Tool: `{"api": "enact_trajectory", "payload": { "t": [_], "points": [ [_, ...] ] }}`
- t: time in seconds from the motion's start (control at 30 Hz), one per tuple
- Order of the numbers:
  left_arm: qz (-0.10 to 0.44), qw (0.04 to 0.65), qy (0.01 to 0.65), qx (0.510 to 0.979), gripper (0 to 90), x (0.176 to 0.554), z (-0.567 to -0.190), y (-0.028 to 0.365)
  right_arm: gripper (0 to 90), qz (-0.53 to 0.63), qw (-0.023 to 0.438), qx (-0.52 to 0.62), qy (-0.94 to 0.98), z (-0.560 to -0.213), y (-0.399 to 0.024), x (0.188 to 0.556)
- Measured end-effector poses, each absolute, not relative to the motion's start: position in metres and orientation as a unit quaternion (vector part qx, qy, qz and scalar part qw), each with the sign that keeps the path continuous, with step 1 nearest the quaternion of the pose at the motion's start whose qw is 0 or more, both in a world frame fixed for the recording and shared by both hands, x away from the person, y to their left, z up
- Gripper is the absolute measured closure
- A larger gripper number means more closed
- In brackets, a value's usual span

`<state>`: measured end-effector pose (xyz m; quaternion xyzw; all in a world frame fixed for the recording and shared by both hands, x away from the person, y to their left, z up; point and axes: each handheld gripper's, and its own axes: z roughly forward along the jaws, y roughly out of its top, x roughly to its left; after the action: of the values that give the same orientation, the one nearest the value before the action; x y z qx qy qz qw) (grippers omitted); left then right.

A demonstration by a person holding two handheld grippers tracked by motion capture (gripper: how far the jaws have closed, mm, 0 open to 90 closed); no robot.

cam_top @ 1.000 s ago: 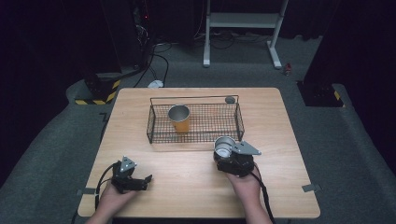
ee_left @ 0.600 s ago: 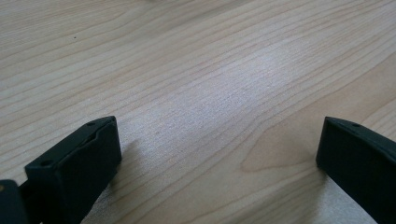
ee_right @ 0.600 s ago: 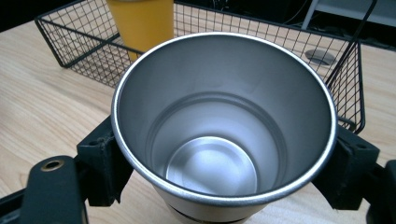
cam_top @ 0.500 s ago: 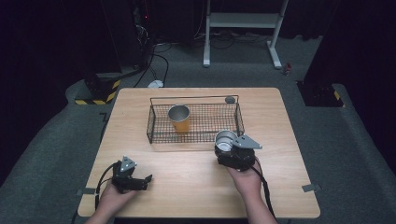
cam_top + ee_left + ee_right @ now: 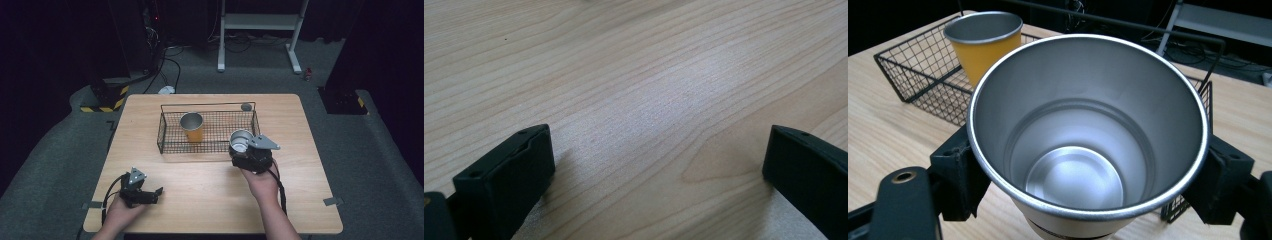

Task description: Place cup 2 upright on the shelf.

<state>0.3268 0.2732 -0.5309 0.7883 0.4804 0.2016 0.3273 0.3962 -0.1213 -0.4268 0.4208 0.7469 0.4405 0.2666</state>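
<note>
1. Wooden tabletop (image 5: 210, 185) lies under my left tongs (image 5: 659, 155), spread wide and empty near the front edge.
2. Orange cup (image 5: 192, 127) stands upright inside the wire basket (image 5: 210, 145).
3. My right tongs (image 5: 239, 150) clamp a steel cup (image 5: 1088, 130) at the basket's near right corner; next, I judge, lift it over the rim and set it inside.

A brushed-metal cup (image 5: 1088, 130) with a bright polished rim sits between matt black plastic jaws; beyond it, a thin black wire basket (image 5: 170, 131) and an orange, metal-lined cup (image 5: 192, 127) on the pale, smooth wood-grain table (image 5: 300, 120).
</note>
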Motion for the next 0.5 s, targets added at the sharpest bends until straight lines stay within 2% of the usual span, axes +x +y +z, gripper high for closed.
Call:
{"api": "enact_trajectory", "payload": {
  "t": [0.5],
  "points": [
    [0.201, 0.328, 0.481, 0.788, 0.7, 0.327, -0.531, 0.273, 18.4, 0.435, 0.279, 0.437, 0.736, -0.416, -0.117, 0.431]
  ]
}}
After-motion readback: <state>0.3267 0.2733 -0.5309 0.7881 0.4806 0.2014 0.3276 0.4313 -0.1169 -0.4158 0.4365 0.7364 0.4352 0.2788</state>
